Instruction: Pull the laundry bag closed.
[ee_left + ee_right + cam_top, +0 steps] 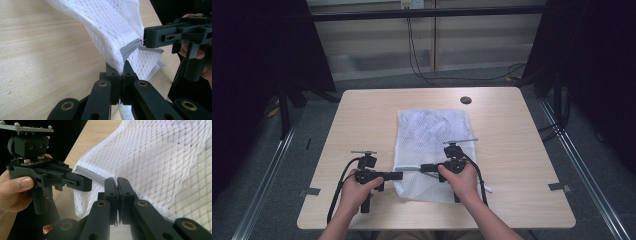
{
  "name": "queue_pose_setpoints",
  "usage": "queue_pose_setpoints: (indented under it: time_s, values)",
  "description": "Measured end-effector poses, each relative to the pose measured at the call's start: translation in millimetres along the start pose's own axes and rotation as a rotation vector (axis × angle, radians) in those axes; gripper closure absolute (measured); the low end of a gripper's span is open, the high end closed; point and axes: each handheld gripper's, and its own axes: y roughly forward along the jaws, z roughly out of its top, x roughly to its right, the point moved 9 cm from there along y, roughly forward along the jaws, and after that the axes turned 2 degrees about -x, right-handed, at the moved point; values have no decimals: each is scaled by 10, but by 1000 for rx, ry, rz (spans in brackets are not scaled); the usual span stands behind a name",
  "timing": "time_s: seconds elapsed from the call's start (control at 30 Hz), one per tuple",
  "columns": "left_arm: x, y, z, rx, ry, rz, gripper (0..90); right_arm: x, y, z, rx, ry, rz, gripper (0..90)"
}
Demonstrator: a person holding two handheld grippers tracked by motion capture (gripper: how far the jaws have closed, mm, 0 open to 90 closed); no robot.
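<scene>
High view shows us both grippers at the mesh bag's (432, 150) near edge on the table (362, 115); gripper views reveal our left gripper (122, 68) clamped on mesh, right gripper (117, 182) closed at the grey zipper (91, 176).

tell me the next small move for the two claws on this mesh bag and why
Probably draw the right claw steadily away from the left claw. Both are shut on the white mesh bag: the left pinches its fabric edge, the right sits at the grey zipper, which looks set to slide.
</scene>
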Motion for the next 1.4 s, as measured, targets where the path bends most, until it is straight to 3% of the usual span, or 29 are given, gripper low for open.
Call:
queue_pose_setpoints:
  time_s: [0.1,1.4]
  values:
    - [5,-8,1,4,-14,-4,881,8,-7,2,3,1,-5,879]
    - [-20,-22,-5,-5,-5,6,882,64,-80,-31,4,13,-5,879]
